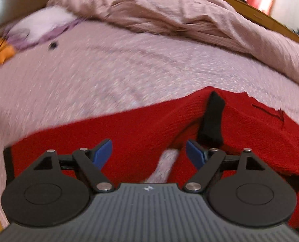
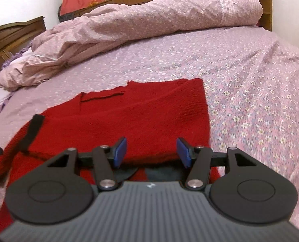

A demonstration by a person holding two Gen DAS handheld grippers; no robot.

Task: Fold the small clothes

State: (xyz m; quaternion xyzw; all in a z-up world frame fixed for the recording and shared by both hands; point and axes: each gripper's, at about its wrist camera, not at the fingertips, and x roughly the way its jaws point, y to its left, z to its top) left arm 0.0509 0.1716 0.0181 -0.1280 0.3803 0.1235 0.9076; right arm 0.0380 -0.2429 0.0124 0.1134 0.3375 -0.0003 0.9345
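**Both grippers empty over red knit, fold half-done**

Left gripper [image 1: 149,153]: jaws spread wide, nothing between the blue pads [image 1: 103,151]. It hangs over the red knitted garment [image 1: 133,125], pointing down at an angle; view is smeared w/ motion blur, so contact w/ the cloth can't be judged for sure, but no fabric looks pinched. Right gripper [image 2: 151,151]: jaws about half apart, pads [image 2: 121,151] clear of the knit, near edge of the garment lying just below and between them, not clamped.

Red garment lies flat on the floral lilac bedsheet [image 2: 250,100], near the front edge of the bed, well apart from the rumpled mauve duvet [image 2: 149,18] heaped along the far side. A black fabric strip [image 1: 210,119] lies across the knit's left part. In the left view the cloth humps up around that strip and a sliver of sheet shows through a gap, so that side prob. isn't smoothed yet.

Judgement: garment is spread on the open flat area so there's room to fold w/o snagging the duvet. W/ both tools unloaded and poised at the near hem, they seem set to take a fresh pinch for the next fold.
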